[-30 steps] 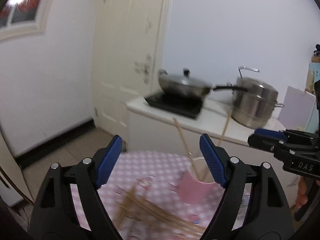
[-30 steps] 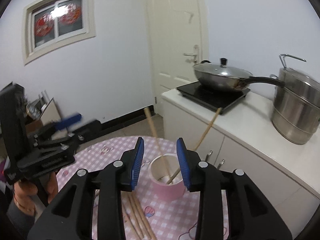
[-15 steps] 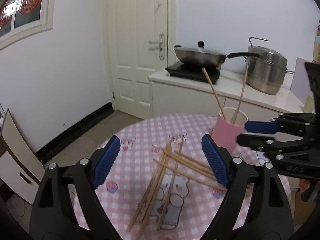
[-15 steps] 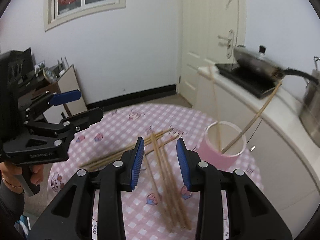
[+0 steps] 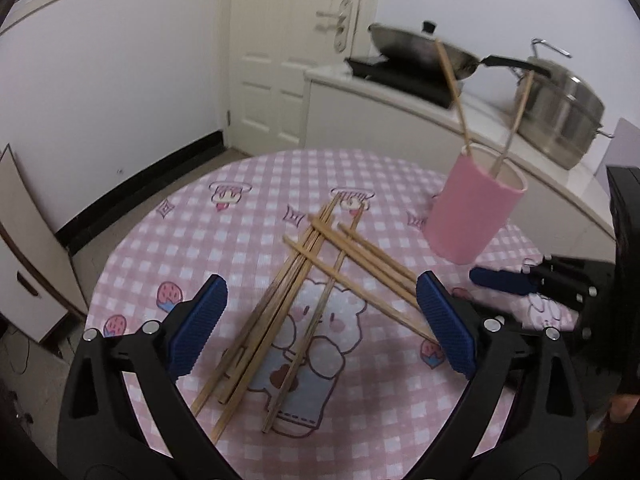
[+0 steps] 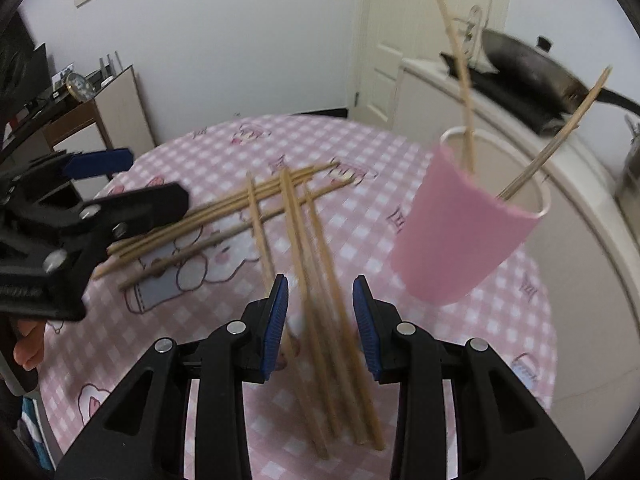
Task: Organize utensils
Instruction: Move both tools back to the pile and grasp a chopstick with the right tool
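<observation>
The left tool (image 5: 320, 328) hangs over the loose chopsticks (image 5: 304, 292) scattered on the table (image 5: 192, 236); its jaws have just been opening wide, nothing between them, likely to span a bundle. The right tool (image 6: 320, 320), half parted and grasping nothing, aims at other sticks. The pink cup (image 6: 468, 236), holding two already, stands nearby to receive them

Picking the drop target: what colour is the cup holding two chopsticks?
Pink outside, pale inside: the cup shows best in the right wrist view.
</observation>
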{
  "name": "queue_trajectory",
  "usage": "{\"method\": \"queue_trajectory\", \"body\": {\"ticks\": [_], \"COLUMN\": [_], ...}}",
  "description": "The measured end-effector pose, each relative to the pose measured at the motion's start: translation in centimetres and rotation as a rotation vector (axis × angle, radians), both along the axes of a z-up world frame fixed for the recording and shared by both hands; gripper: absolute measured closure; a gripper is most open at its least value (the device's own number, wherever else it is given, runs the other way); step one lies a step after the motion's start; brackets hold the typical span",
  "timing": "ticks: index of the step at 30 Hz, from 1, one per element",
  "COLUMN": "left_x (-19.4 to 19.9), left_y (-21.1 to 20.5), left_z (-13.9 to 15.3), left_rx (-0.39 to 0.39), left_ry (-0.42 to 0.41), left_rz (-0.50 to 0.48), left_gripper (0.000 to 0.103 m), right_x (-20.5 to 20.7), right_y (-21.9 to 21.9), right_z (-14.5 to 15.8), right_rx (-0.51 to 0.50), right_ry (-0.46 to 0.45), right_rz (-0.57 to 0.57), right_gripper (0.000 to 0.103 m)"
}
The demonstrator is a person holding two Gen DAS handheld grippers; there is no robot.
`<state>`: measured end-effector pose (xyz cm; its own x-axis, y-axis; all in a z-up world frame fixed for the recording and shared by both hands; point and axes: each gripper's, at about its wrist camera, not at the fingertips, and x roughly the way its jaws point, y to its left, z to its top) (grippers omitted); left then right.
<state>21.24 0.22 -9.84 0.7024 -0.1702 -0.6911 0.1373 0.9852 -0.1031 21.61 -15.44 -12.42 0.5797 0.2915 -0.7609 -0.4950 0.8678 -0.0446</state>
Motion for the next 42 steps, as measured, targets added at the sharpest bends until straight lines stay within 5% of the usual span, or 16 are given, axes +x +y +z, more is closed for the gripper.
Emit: {"method": "queue_trajectory", "body": {"ticks": [5,12,32,34,42], "left_x": [0.6,1.2,2.6,2.7,3.0], "left_y": [0.2,1.4,5.6,5.9,4.8], "left_z": [-1.1,-2.3,-1.4,-1.5,-1.2], "left_rx": [0.009,-0.096,-0.043,-0.046,-0.036], "left_ry": [0.056,0.154,0.141,0.14,0.121], "left_rz": [0.028,0.086,0.123,0.121,0.038], "left_gripper": [0.009,0.009,0.009,0.009,0.009], "right_x": [-0.4,0.2,5.5,5.8,4.5], "right_y": [1.5,2.1,6.3,6.5,4.6], "right_z": [-1.9,-3.0,-3.3,-3.2,-0.7], "right_rx": [-0.008,-0.012,-0.01,-0.014,0.027], "right_ry": [0.045,0.087,0.139,0.14,0.066], "right_rz": [0.068,0.084,0.115,0.114,0.072], "right_gripper": [0.082,0.087,0.087,0.095,0.098]}}
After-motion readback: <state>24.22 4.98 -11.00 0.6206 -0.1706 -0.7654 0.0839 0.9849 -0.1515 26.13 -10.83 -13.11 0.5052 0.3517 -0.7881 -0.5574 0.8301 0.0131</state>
